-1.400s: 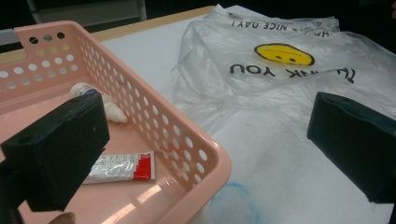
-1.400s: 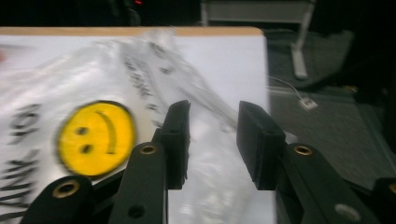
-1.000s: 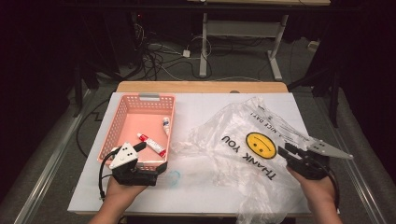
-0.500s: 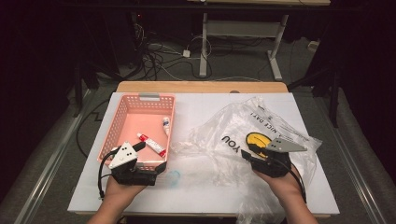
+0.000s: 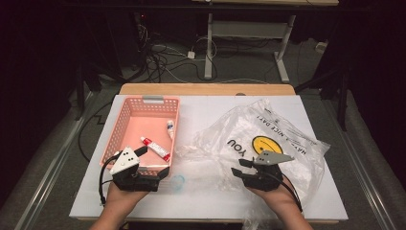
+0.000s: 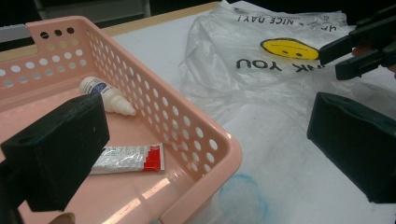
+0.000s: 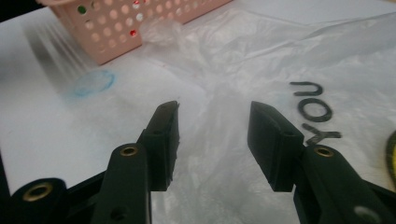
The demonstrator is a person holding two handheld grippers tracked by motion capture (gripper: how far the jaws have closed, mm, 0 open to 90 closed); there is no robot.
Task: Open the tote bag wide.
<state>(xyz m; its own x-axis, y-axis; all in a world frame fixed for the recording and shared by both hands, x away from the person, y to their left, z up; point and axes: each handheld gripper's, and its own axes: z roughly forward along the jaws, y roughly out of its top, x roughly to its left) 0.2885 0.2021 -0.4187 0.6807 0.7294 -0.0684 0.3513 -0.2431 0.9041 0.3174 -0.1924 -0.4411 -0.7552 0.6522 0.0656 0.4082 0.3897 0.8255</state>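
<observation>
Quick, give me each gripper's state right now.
Left gripper: open, straddling the pink basket's near corner, holding nothing.
Right gripper: open over the plastic bag, holding nothing.

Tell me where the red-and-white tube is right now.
The red-and-white tube lies inside the pink basket, at the high view's left, near the small white bottle and just beyond the left claw.

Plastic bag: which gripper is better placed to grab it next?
Right. The right gripper is open over the plastic bag, its fingers astride a fold; the left gripper straddles the pink basket rim.
</observation>
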